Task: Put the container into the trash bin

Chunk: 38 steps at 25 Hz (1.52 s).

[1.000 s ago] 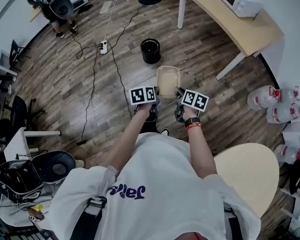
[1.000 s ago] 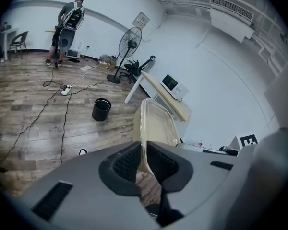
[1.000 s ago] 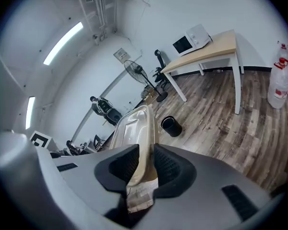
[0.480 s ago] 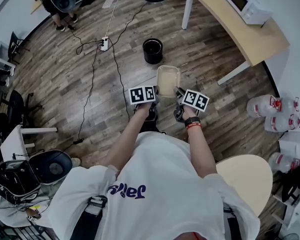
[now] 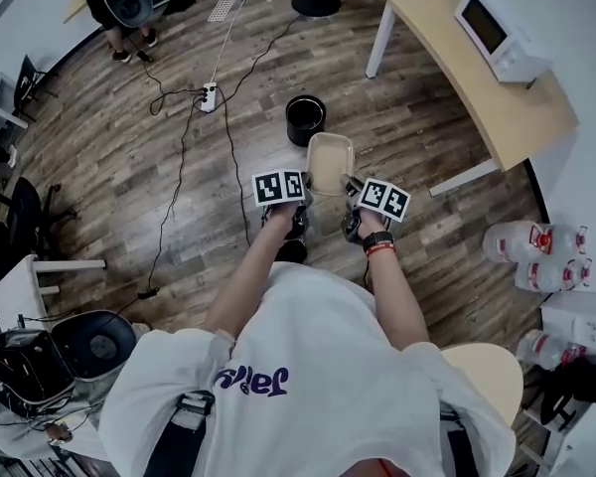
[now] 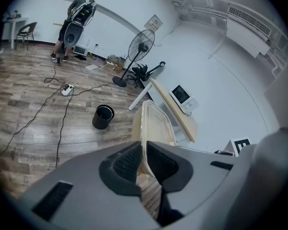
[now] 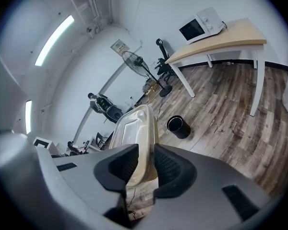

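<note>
Grey-brown plank floor [image 5: 99, 167] runs across the whole room. At the far upper left a person [image 5: 119, 3] stands near the wall, and black cables trail from a power strip [image 5: 208, 96] over the boards. The left gripper [image 6: 144, 159] has its fingers clamped on one rim of the clear container [image 5: 331, 163], which is held in the air just short of the black trash bin [image 5: 305, 119] on the floor. The right gripper [image 7: 146, 164] has its fingers opening. The other rim sits between them and seems to touch both pads. Further right, a table [image 5: 482, 97] carries a microwave [image 5: 502, 36], and water jugs [image 5: 521, 244] stand on the floor.
</note>
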Available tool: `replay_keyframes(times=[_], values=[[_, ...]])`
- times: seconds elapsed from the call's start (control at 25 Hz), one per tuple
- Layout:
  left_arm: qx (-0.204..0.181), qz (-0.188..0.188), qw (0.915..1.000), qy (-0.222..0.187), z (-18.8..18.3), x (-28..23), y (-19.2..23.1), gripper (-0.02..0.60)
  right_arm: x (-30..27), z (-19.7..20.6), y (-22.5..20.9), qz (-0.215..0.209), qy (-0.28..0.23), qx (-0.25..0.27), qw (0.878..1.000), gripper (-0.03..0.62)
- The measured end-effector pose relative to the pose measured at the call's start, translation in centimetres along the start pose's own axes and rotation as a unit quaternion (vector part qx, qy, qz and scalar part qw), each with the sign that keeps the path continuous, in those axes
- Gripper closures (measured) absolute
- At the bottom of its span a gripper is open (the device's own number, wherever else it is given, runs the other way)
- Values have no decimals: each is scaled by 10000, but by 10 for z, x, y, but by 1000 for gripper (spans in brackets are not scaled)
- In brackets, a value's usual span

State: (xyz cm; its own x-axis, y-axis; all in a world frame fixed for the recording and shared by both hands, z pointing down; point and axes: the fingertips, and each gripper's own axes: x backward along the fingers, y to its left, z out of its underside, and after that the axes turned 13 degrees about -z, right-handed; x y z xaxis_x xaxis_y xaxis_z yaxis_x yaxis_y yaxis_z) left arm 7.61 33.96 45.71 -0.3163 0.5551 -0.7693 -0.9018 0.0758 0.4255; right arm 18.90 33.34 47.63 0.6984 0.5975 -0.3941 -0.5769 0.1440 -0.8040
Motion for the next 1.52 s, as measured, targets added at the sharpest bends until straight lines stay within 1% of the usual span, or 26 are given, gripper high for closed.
replay_keyframes(times=[0.28,0.48,0.6,0.8,0.96,1.08,1.2,1.36,1.52], values=[[195,-64,9998,-21,-61,-17,23,531,-58,-38,16,23,193,27,9998,480],[443,-17,9989,120,-92,-31,39,531,-93,-56,20,69,336,-4,9994,480],[485,-23,9987,130,-114,-45,47,531,-115,-72,21,66,388,48,9992,481],[524,49,9986,83,-153,-66,60,531,-155,-97,21,40,397,-8,9992,482],[581,10,9983,37,-190,-81,82,531,-198,-114,28,-5,429,39,9991,485],[632,-96,9979,113,-206,-90,98,531,-219,-122,34,-44,444,-76,9990,484],[589,-103,9982,103,-228,-99,101,531,-236,-138,36,28,391,-130,9991,484],[387,-9,9992,36,-257,-117,99,531,-258,-159,27,79,379,-196,9991,484],[454,184,9988,-52,-280,-141,102,531,-283,-180,17,43,435,-197,9988,480]])
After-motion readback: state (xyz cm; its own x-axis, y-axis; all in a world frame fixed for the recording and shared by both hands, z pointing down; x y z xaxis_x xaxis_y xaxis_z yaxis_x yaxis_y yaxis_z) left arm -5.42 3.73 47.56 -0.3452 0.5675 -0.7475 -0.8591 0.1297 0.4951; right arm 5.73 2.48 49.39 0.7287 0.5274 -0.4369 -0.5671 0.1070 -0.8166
